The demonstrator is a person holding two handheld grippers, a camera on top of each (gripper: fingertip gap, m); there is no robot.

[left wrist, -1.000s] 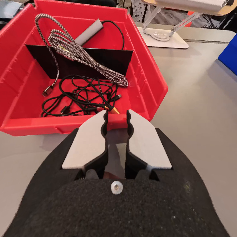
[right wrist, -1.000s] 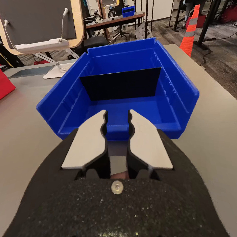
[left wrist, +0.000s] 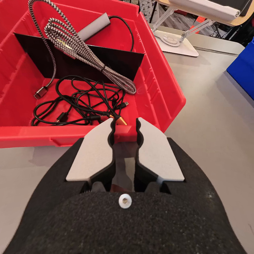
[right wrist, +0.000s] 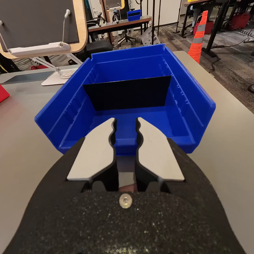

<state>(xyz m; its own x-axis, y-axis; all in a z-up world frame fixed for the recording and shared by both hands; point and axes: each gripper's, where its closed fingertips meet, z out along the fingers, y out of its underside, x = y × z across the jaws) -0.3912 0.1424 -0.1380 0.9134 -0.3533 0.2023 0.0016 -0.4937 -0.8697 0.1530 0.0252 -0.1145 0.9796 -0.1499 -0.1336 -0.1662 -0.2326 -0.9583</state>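
Note:
My left gripper (left wrist: 125,120) is open and empty, its tips over the front rim of a red bin (left wrist: 41,135). In the bin's front part lie tangled black cables (left wrist: 82,104) with an orange-tipped plug (left wrist: 121,121) just ahead of my fingers. A black-and-white braided cable (left wrist: 88,55) drapes over the black divider (left wrist: 119,60). A grey adapter (left wrist: 94,26) lies behind the divider. My right gripper (right wrist: 126,120) is open and empty over the front rim of a blue bin (right wrist: 53,115) with a black divider (right wrist: 126,94); nothing shows inside it.
Both bins stand on a grey table (left wrist: 206,123). A white stand with a wood-edged board (right wrist: 41,45) is at the back between the bins. The blue bin's corner shows in the left wrist view (left wrist: 243,74). An orange cone (right wrist: 197,35), desks and chairs stand beyond. One gripper's finger ends stand about 55 cm off the other's. My left gripper's tips are some 25 cm from the grey adapter (left wrist: 94,26).
My left gripper has moved closer to the red bin and a little right. My right gripper has moved slightly forward over the blue bin's front rim. Both stay open.

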